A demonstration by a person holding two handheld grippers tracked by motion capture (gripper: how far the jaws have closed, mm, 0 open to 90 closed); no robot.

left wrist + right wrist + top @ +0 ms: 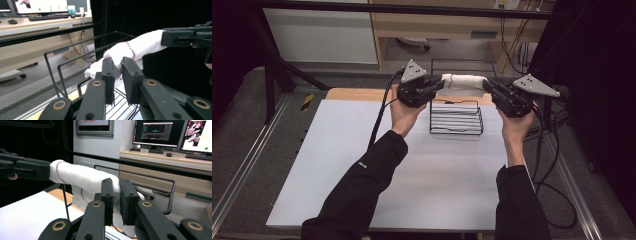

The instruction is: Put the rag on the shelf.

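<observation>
A white towel [463, 82] with red stitching is stretched between both grippers, held up over the back of a black wire rack [456, 119]. My left gripper [439, 85] is shut on the towel's left end [112, 53]; the right gripper [488, 86] is shut on its right end [82, 180]. In the left gripper view my own jaws [117, 75] pinch the cloth, with the other gripper [186, 37] at the far end. The right gripper view shows my jaws [117, 195] clamped on the towel and the left gripper [25, 168] beyond it.
The rack stands at the back middle of a white mat [362, 165] on the table. Black cables [379, 117] trail from both grippers. A wooden table edge [357, 94] shows behind the mat. Desks with monitors [160, 131] stand beyond.
</observation>
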